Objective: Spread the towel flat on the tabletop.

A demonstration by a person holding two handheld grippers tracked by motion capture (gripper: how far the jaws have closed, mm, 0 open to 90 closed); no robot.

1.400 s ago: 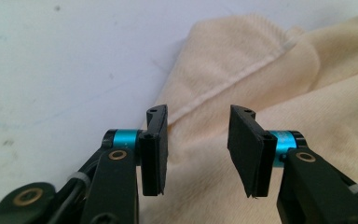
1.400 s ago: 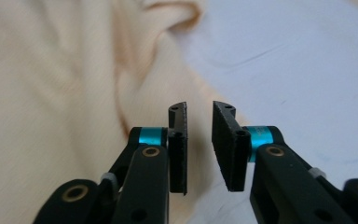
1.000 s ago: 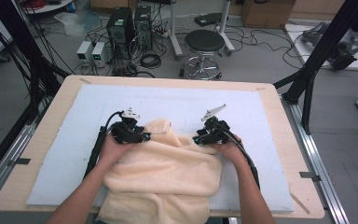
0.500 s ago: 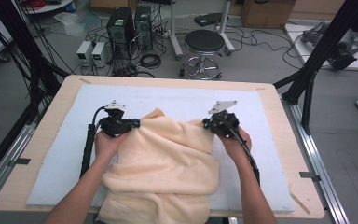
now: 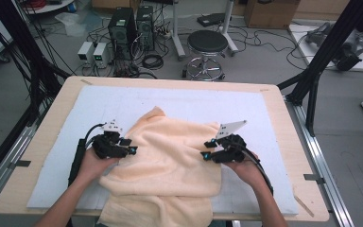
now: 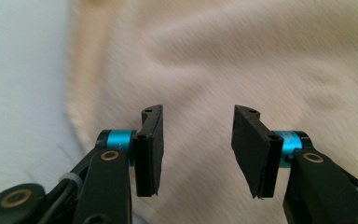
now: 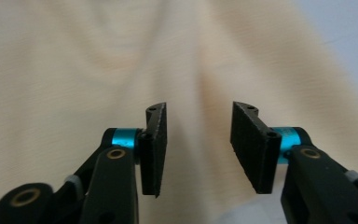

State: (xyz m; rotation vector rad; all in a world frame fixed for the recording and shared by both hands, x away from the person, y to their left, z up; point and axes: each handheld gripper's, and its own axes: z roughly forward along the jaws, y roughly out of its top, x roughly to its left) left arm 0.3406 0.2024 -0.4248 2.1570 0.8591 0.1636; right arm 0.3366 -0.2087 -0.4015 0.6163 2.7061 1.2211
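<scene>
Your surface sits mid-frame, a stool above it. Your left tool and right tool, both just opened, hang spread over the towel, pinching nothing.

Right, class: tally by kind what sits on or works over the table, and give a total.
Cream fluffy towel: 1
Pale blue foam mat: 1
Black two-jaw grippers, left and right, both open: 2
Total: 4
</scene>
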